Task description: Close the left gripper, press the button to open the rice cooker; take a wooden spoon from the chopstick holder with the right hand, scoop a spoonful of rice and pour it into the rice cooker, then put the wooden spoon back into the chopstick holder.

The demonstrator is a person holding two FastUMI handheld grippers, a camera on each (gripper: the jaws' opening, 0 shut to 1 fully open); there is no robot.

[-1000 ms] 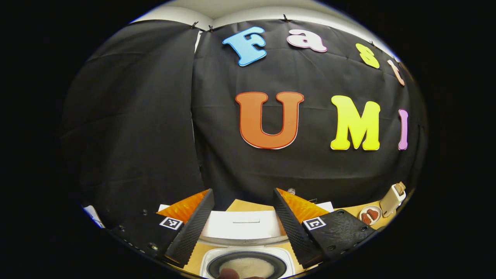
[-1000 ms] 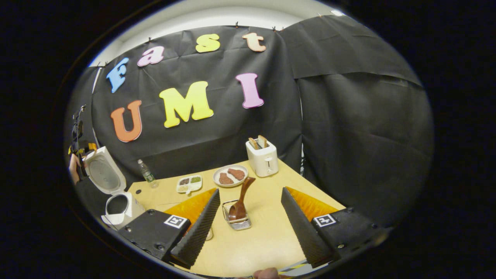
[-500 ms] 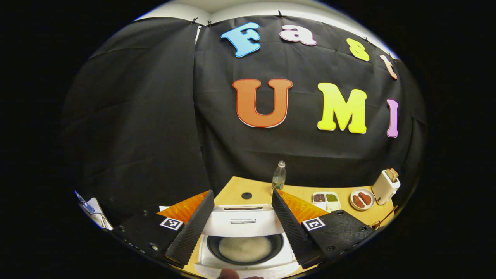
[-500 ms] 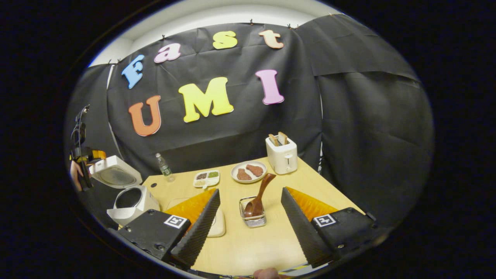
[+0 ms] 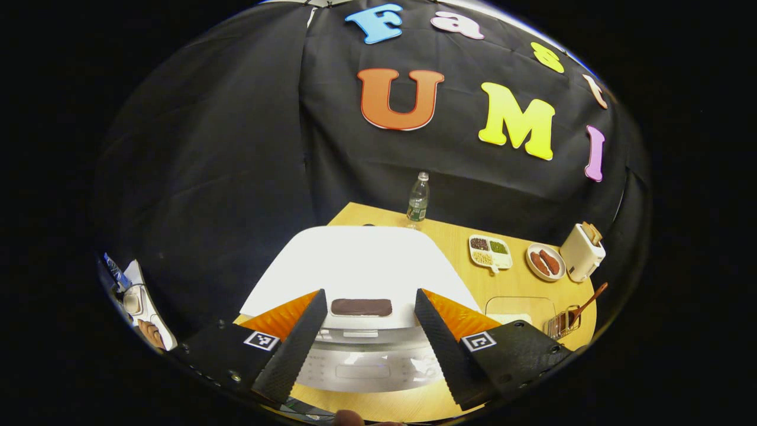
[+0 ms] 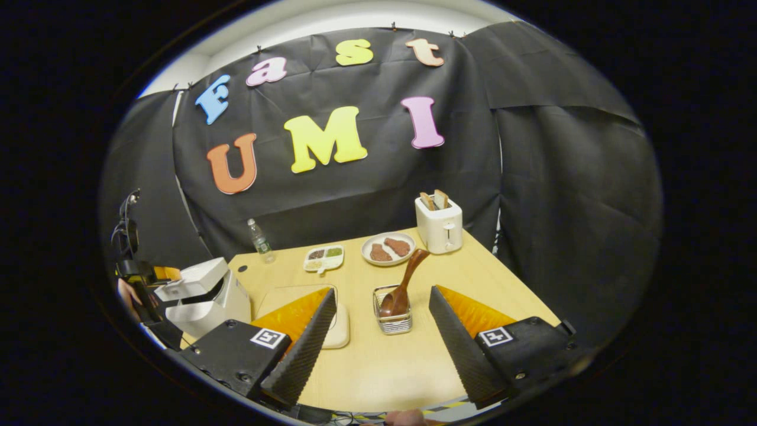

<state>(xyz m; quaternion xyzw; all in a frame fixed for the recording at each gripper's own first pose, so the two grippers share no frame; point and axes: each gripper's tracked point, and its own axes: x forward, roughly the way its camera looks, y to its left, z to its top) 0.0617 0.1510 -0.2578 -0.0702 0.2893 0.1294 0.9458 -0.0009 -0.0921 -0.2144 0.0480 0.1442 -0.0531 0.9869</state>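
Right now the left gripper (image 5: 366, 343) hangs above the white rice cooker (image 5: 361, 266), its two black ribbed fingers (image 5: 293, 349) spread wide and touching nothing; the cooker's lid lies nearly flat between them, the dark oblong panel (image 5: 361, 307) at its front edge midway between the fingertips. In the right gripper view that lid is not quite down, a gap showing under its front.

The right gripper (image 6: 378, 343) is spread just as wide over the pale wooden table (image 6: 384, 367), empty. Beyond its fingers stands the small wire chopstick holder (image 6: 393, 319), with the brown wooden spoon (image 6: 405, 284) standing bowl-down in it, handle leaning away to the right. A shallow cream tray (image 6: 340, 322) lies just left of the holder. Further back sit a divided white dish of grains (image 6: 323, 258), a round plate with two brown pieces (image 6: 388, 249), a white toaster holding bread slices (image 6: 439, 223) and a clear plastic water bottle (image 6: 259, 239).
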